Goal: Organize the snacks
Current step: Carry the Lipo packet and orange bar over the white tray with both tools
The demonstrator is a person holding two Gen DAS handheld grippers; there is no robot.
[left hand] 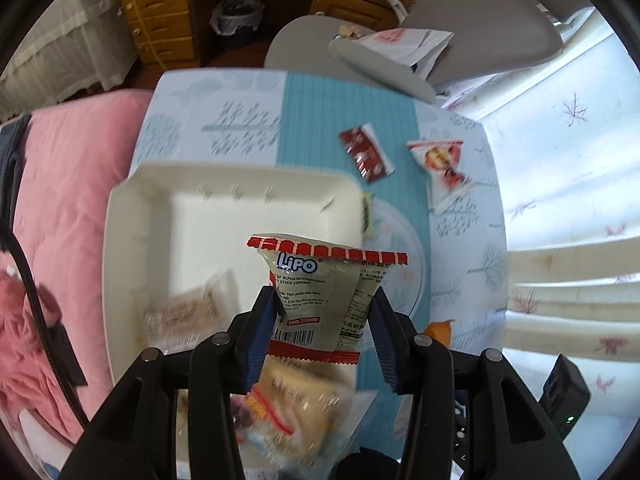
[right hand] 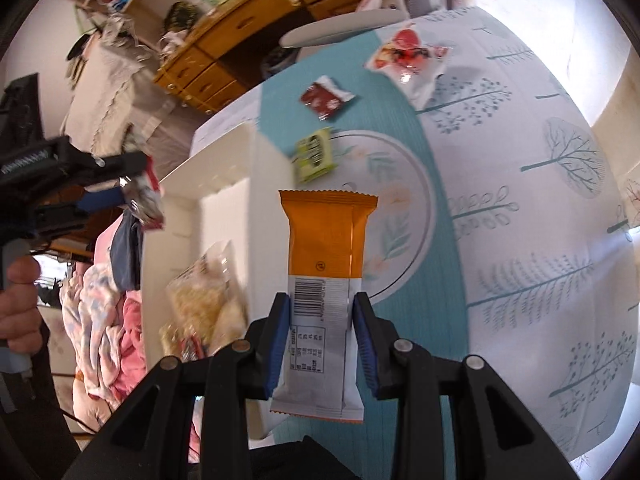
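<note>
Your left gripper (left hand: 324,312) grasps a Lipo snack packet (left hand: 320,292) above the white tray (left hand: 132,216), where other packets (left hand: 188,308) already lie. Your right gripper (right hand: 322,320) is clenched on an orange wafer packet (right hand: 326,264), just beside the tray's right wall. Further on the table (right hand: 520,208), a green packet (right hand: 314,154) touches the tray's far corner; a dark red packet (right hand: 325,97) and a red-white packet (right hand: 412,58) lie near the far edge.

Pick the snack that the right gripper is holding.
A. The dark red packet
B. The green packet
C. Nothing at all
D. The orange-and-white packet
D: in the right wrist view the right gripper is closed on the orange-and-white packet, its blue pads pressing the white end.
</note>
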